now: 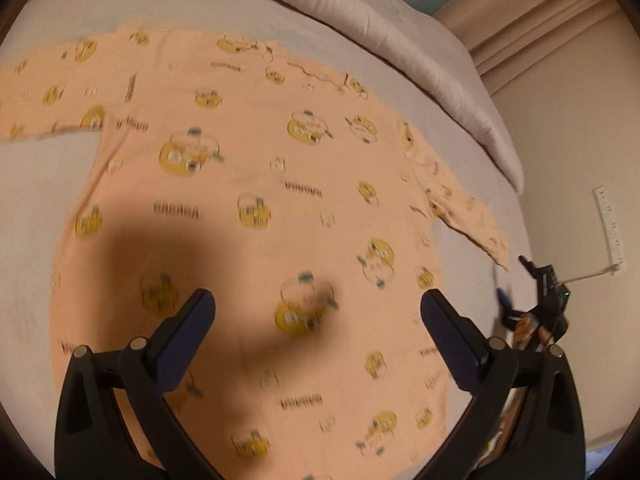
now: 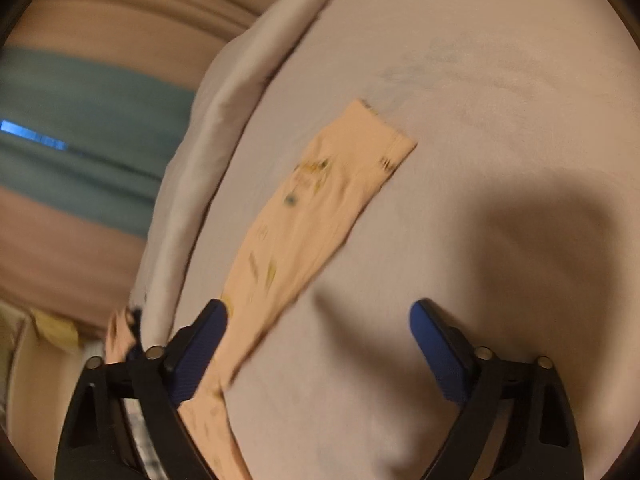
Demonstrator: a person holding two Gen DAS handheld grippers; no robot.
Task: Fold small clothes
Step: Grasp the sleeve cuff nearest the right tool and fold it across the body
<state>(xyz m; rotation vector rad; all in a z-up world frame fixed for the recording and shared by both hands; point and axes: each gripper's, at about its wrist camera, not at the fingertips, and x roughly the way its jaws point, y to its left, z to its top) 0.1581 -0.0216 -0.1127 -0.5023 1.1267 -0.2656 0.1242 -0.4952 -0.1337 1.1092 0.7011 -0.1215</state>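
A small peach long-sleeved shirt (image 1: 256, 184) with yellow prints lies spread flat on a grey bed sheet (image 1: 52, 184), both sleeves stretched out. My left gripper (image 1: 318, 308) is open and empty, hovering above the shirt's lower body. In the right wrist view one sleeve (image 2: 316, 208) runs diagonally up from the lower left, cuff at the top. My right gripper (image 2: 318, 316) is open and empty above the sheet, its left finger (image 2: 200, 344) over the sleeve's edge. The right gripper also shows in the left wrist view (image 1: 540, 300), by the right sleeve's cuff.
A rolled grey duvet (image 1: 360, 12) lies along the far side of the bed and shows in the right wrist view (image 2: 224, 128). A beige wall with a power strip (image 1: 610, 224) stands to the right. Curtains (image 2: 80, 160) hang behind.
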